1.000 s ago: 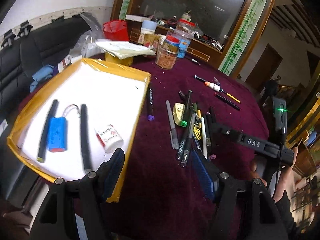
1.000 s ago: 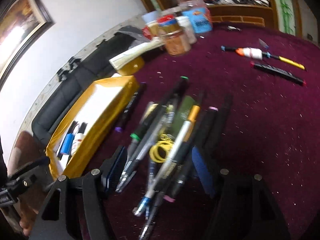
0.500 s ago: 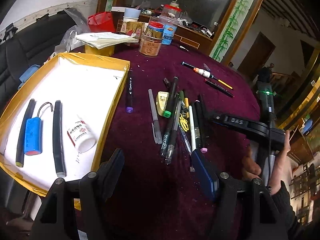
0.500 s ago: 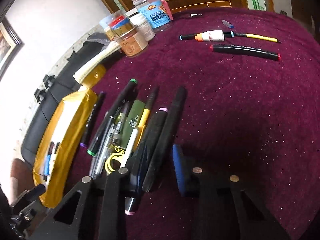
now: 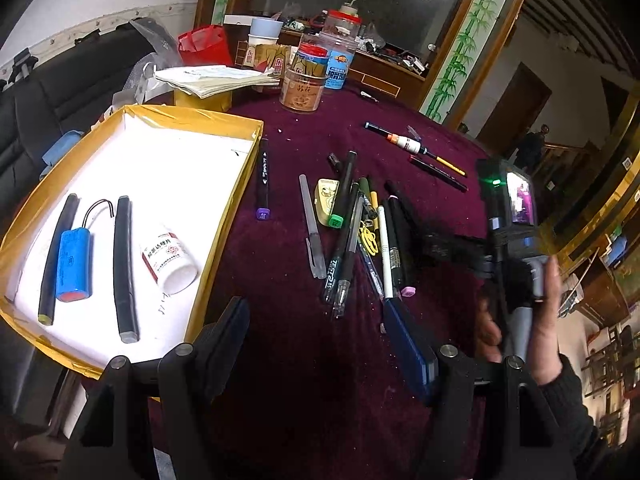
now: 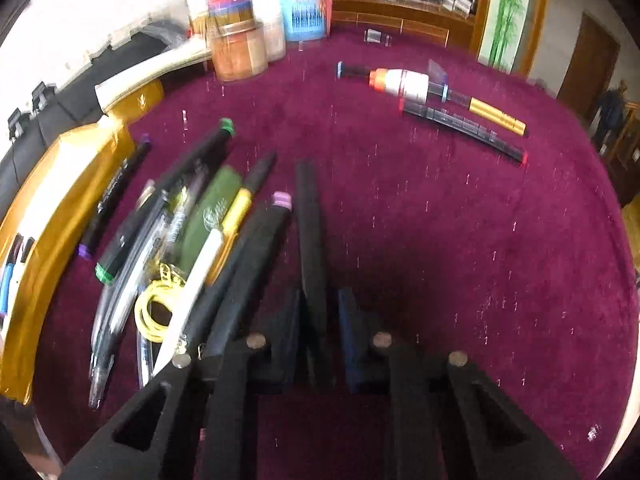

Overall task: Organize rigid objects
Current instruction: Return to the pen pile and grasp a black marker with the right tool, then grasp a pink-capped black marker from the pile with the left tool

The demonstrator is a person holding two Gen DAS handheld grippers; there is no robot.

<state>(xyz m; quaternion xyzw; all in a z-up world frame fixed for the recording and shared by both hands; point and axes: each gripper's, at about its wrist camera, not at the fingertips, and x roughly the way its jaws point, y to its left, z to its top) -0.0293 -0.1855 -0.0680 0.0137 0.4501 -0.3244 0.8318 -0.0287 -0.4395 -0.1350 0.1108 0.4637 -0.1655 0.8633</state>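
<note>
Right wrist: right gripper (image 6: 320, 320) closing round black pen (image 6: 310, 240).

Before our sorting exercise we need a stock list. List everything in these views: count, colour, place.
tray: one, yellow-edged, white inside, on the left of the table
black tubes: two, in the tray
battery pack: one, blue, between the tubes
pill bottle: one, white, lying in the tray
purple-tipped marker: one, black, beside the tray
pen pile: about a dozen, mixed colours, mid-table
glue bottle: one, white, farther back
jars: several, at the back of the table
black marker: one, between the right tongs
left tongs: open, empty
right tongs: just been closing around the black marker, grip unclear
right hand: holding the right tongs' handle
</note>
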